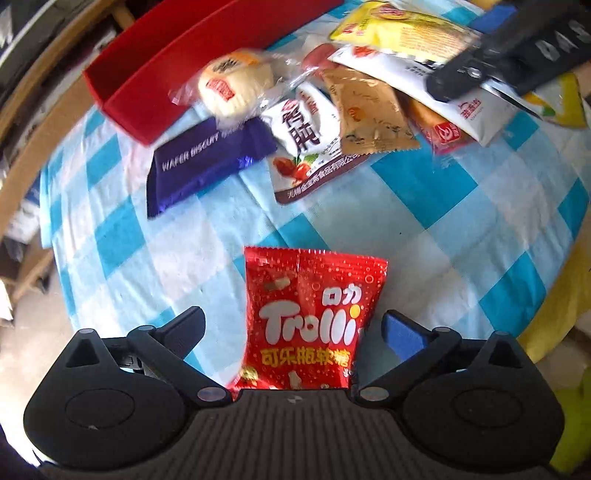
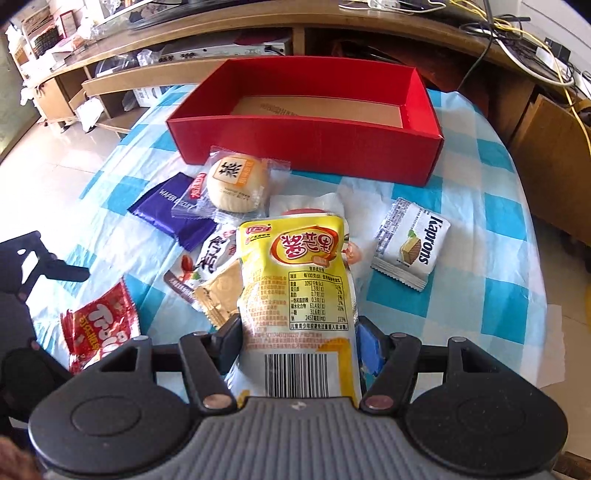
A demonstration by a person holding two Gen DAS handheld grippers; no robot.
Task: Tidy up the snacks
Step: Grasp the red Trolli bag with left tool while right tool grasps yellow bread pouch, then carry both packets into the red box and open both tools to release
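My left gripper (image 1: 293, 328) is open, its fingers on either side of a red Trolli gummy packet (image 1: 314, 317) lying on the checked cloth; the packet also shows in the right wrist view (image 2: 99, 332). My right gripper (image 2: 299, 339) is shut on a yellow snack pouch (image 2: 299, 280), also seen in the left wrist view (image 1: 402, 29). An open red box (image 2: 306, 144) stands at the far side, its brown floor bare. A purple wafer packet (image 1: 207, 162), a round bun (image 1: 236, 88) and a white jujube packet (image 1: 306, 140) lie before it.
A blue and white checked cloth (image 1: 443, 236) covers the round table. A Kaprons wafer packet (image 2: 410, 247) lies to the right. A brown sachet (image 1: 365, 110) lies among the snacks. Wooden shelves and cables (image 2: 517, 48) stand behind the table.
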